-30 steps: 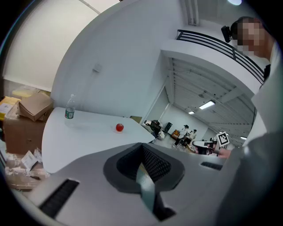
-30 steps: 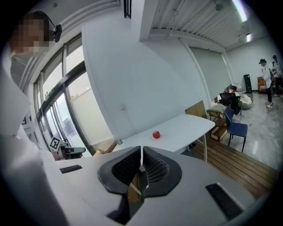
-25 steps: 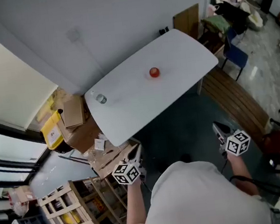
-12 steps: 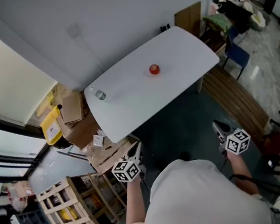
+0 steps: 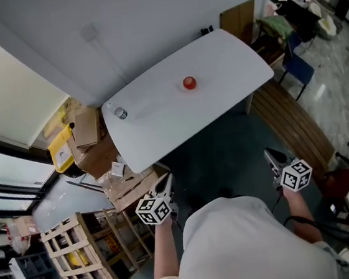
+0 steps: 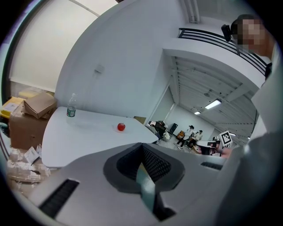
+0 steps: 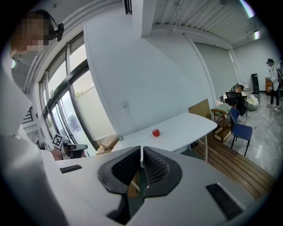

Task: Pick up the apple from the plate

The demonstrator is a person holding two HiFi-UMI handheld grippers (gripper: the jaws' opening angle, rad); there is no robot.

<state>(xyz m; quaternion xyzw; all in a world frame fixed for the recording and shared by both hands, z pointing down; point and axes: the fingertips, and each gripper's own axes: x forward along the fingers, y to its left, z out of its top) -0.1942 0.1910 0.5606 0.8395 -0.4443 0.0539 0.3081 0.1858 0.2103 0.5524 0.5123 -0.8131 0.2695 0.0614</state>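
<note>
A small red apple (image 5: 189,83) lies on the long white table (image 5: 228,61), far ahead of both grippers; I see no plate under it. It also shows as a red dot in the left gripper view, apple (image 6: 120,127), and in the right gripper view, apple (image 7: 155,132). My left gripper (image 5: 165,182) is held near the person's body, off the table's near left corner, its jaws shut and empty (image 6: 142,146). At the lower right my right gripper (image 5: 271,155) hangs over the floor, jaws also shut on nothing (image 7: 141,151).
A clear water bottle (image 5: 120,113) stands at the table's left end. Cardboard boxes (image 5: 89,136) and a wooden crate (image 5: 81,256) crowd the floor at left. A blue chair (image 5: 296,65) and wooden decking (image 5: 291,122) lie right of the table. People stand far off (image 6: 190,132).
The table and apple sit slightly higher in the head view. Both grippers keep their places near the body and stay shut.
</note>
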